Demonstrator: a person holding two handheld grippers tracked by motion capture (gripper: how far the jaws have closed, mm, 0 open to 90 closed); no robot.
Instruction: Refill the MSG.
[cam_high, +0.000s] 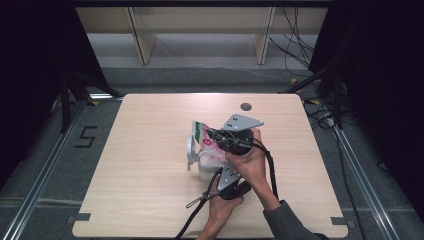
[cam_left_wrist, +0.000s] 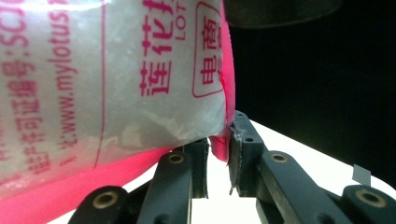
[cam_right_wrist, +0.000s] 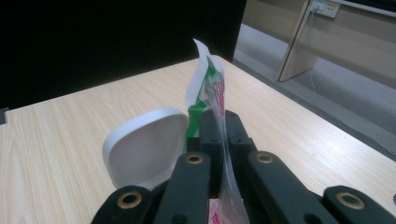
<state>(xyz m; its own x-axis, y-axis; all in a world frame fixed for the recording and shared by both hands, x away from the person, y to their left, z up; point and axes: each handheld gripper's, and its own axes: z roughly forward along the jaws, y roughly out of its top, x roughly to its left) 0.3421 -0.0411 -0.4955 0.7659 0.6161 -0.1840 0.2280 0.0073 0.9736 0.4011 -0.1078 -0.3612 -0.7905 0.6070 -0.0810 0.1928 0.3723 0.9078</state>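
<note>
A plastic bag (cam_high: 205, 139) with pink, green and white print hangs tilted above a white container (cam_high: 205, 172) whose lid (cam_high: 190, 150) stands open. My right gripper (cam_high: 214, 134) is shut on the bag's upper edge; in the right gripper view the film (cam_right_wrist: 211, 84) rises from between the closed jaws (cam_right_wrist: 219, 122). My left gripper (cam_high: 217, 170) comes in from below and is shut on the bag's pink lower corner (cam_left_wrist: 218, 147), with the printed bag (cam_left_wrist: 116, 70) looming over its jaws (cam_left_wrist: 219, 151). The container's inside is hidden by the bag.
The light wooden table (cam_high: 150, 200) has a round cable hole (cam_high: 245, 106) near its far edge. The open white lid (cam_right_wrist: 144, 147) stands just left of the right gripper's jaws. Cables trail from both grippers toward the front edge.
</note>
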